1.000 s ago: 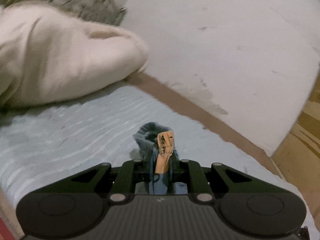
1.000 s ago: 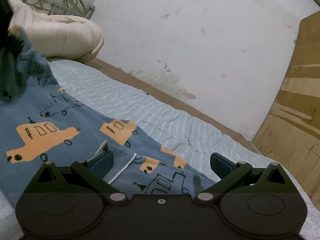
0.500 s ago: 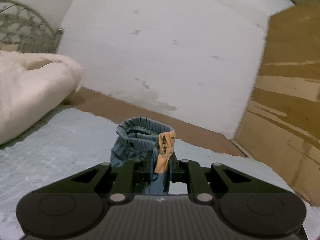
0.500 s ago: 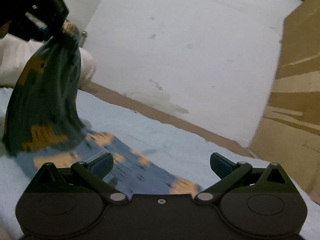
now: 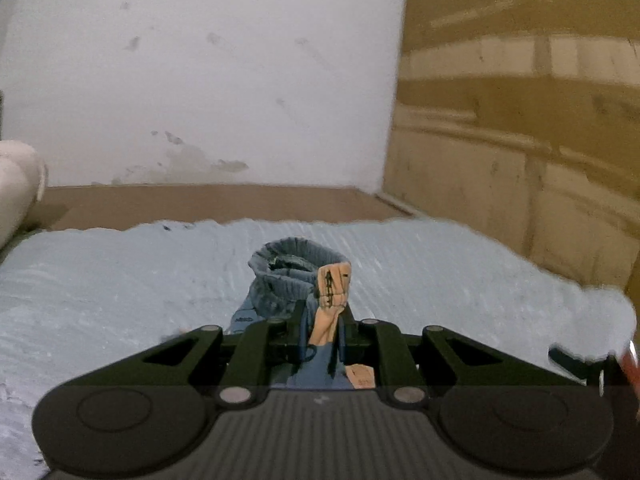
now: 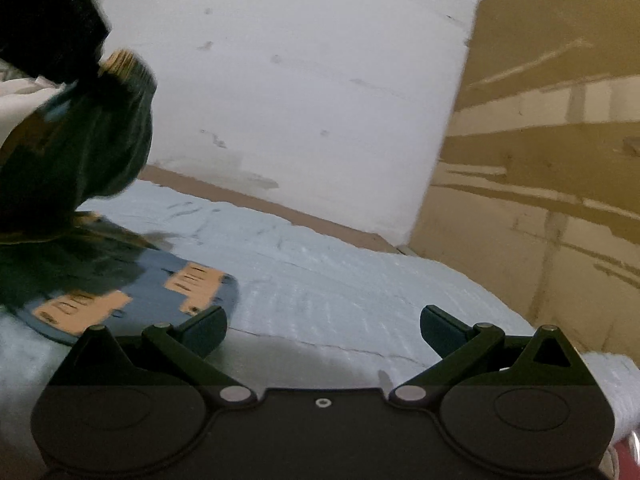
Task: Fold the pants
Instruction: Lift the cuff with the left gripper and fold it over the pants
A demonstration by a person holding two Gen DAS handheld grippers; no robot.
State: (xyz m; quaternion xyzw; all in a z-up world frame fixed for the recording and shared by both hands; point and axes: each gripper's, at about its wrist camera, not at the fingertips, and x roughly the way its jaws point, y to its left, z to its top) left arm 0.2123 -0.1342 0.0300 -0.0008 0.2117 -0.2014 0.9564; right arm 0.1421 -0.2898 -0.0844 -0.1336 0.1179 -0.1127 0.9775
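The pants are blue with orange car prints. My left gripper (image 5: 322,320) is shut on a bunched cuff of the pants (image 5: 296,276), held up above the bed. In the right wrist view the pants (image 6: 72,184) hang from the left gripper (image 6: 44,20) at the upper left and drape down onto the light blue bed sheet (image 6: 340,276), with a flat part (image 6: 132,296) lying just left of my right gripper (image 6: 322,324). My right gripper is open and empty, low over the sheet.
The light blue sheet (image 5: 120,280) covers the bed. A white wall (image 5: 220,80) and a brown strip (image 5: 200,200) run along the far side. A wooden panel (image 5: 520,140) stands at the right. A cream pillow (image 5: 16,184) lies at the left edge.
My left gripper has lifted the cuff and swung right, away from the pillow. The pants have been pulled up and left, off from under my right gripper, which stays open.
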